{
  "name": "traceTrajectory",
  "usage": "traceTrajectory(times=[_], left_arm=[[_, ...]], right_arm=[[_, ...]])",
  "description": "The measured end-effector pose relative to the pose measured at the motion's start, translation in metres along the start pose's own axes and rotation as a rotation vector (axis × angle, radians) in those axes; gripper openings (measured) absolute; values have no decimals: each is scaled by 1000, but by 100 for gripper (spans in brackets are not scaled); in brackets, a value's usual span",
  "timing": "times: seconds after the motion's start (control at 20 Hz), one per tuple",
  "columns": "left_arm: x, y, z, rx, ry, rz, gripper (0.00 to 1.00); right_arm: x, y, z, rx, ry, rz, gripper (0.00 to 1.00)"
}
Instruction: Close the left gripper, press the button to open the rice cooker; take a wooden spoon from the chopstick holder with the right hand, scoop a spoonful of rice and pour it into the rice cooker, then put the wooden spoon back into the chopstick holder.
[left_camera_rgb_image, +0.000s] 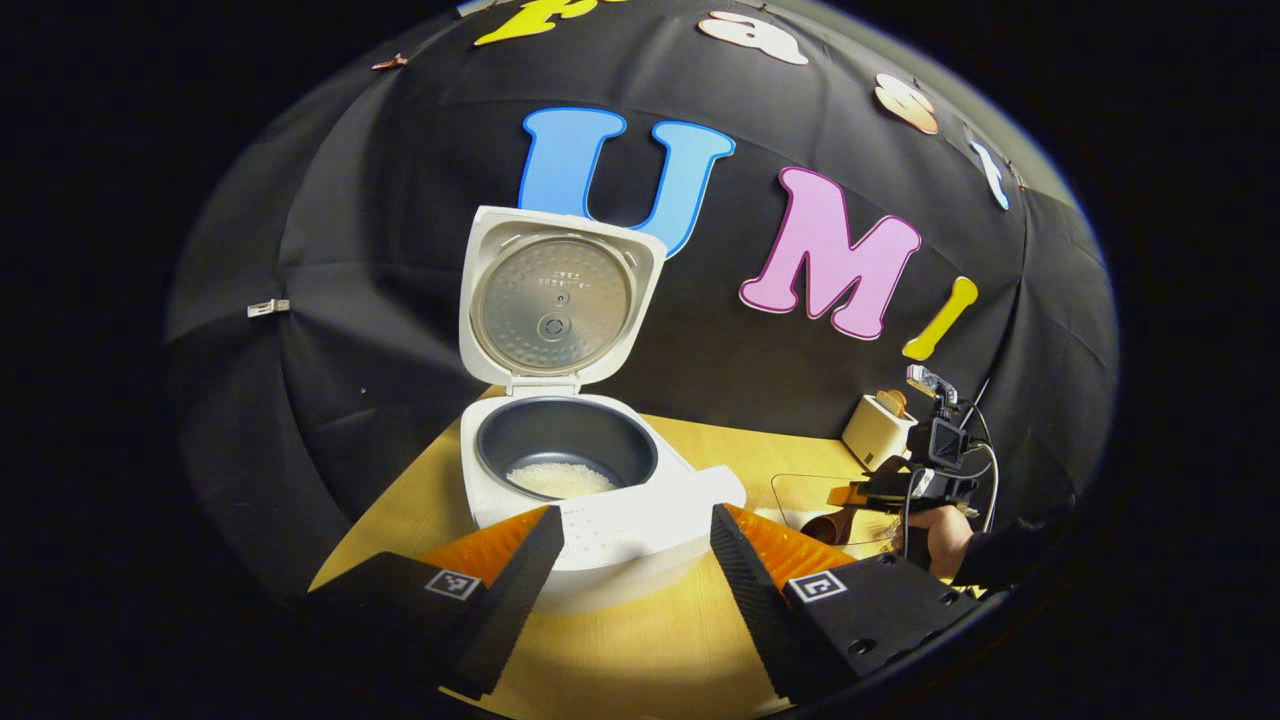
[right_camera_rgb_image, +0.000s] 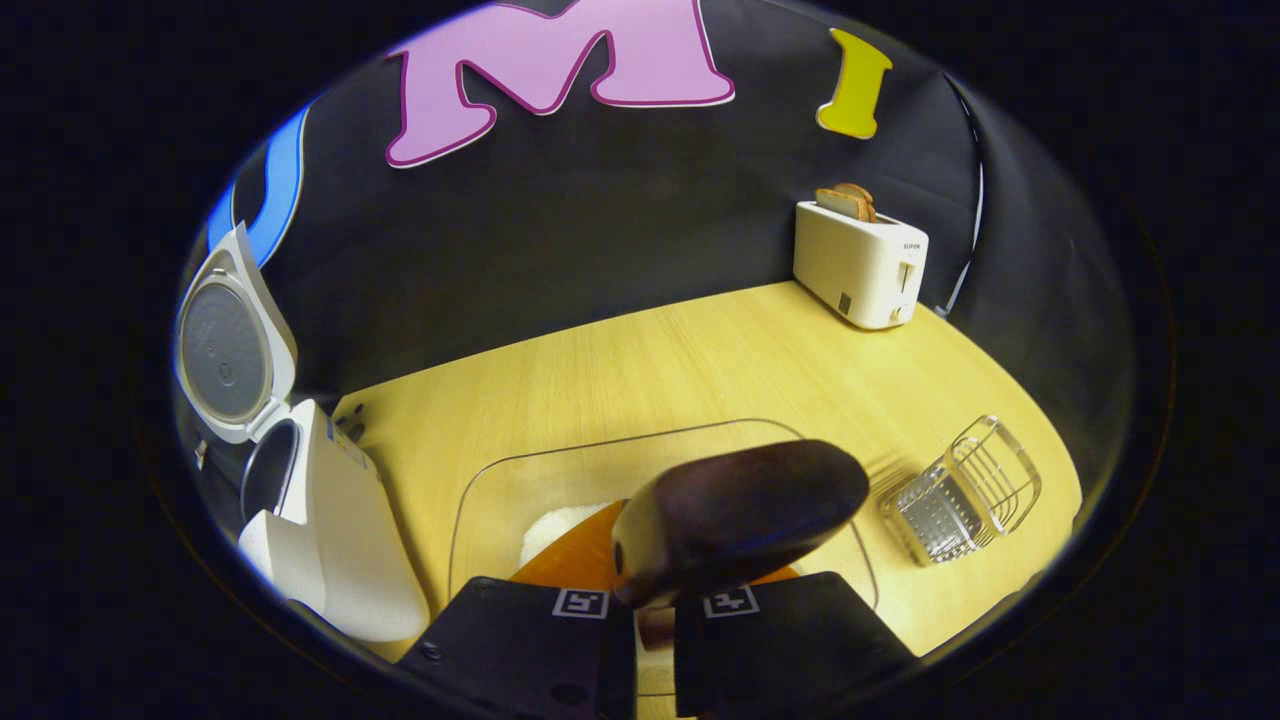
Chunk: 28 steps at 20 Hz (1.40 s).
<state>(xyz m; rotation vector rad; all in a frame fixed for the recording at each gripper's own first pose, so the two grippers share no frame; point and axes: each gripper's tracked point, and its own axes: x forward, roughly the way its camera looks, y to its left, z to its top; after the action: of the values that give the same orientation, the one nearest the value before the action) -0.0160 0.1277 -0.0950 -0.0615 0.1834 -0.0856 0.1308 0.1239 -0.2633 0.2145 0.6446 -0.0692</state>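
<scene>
In the right gripper view, the right gripper (right_camera_rgb_image: 655, 610) has its fingers drawn together on the handle of the wooden spoon (right_camera_rgb_image: 735, 520), whose dark bowl sticks up over a clear tray (right_camera_rgb_image: 500, 480). A patch of white rice (right_camera_rgb_image: 555, 530) lies in the tray, just under the spoon. To the right of the tray, near the worktop's (right_camera_rgb_image: 650, 370) right edge, the wire chopstick holder (right_camera_rgb_image: 965, 490) lies tipped on its side. At the left edge stands the rice cooker (right_camera_rgb_image: 330, 540), lid (right_camera_rgb_image: 232, 345) up. A toaster (right_camera_rgb_image: 860, 262) with bread in its slots sits at the far right corner.

In the left gripper view, the left gripper (left_camera_rgb_image: 630, 550) hangs with its fingers wide apart, holding nothing, just in front of the cooker (left_camera_rgb_image: 600, 510). The pot (left_camera_rgb_image: 565, 445) is open, with rice in the bottom. The raised lid (left_camera_rgb_image: 555, 300) stands behind it. Farther right, a hand (left_camera_rgb_image: 945, 535) holds the other gripper (left_camera_rgb_image: 900, 485) over the tray (left_camera_rgb_image: 800, 490), before the toaster (left_camera_rgb_image: 877, 428).
</scene>
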Motion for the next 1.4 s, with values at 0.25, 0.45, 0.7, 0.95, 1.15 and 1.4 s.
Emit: traceTrajectory(times=[0.25,0.45,0.7,0.95,1.15,1.4], left_arm=[[0,-2,1,10,-2,-17,95],[0,-6,-1,-13,18,-34,96],[-1,-6,2,-20,18,-33,96],[-4,0,-1,-5,25,-21,96],[-4,2,2,6,24,-16,96],[-5,-5,9,24,11,-28,96]], right_arm=[[-2,21,-8,127,64,64,8],[-6,40,-7,166,78,115,8],[-10,35,-10,276,106,126,8],[-19,15,-4,473,130,139,8],[-23,-5,1,530,121,124,7],[-31,-30,14,677,109,119,7]])
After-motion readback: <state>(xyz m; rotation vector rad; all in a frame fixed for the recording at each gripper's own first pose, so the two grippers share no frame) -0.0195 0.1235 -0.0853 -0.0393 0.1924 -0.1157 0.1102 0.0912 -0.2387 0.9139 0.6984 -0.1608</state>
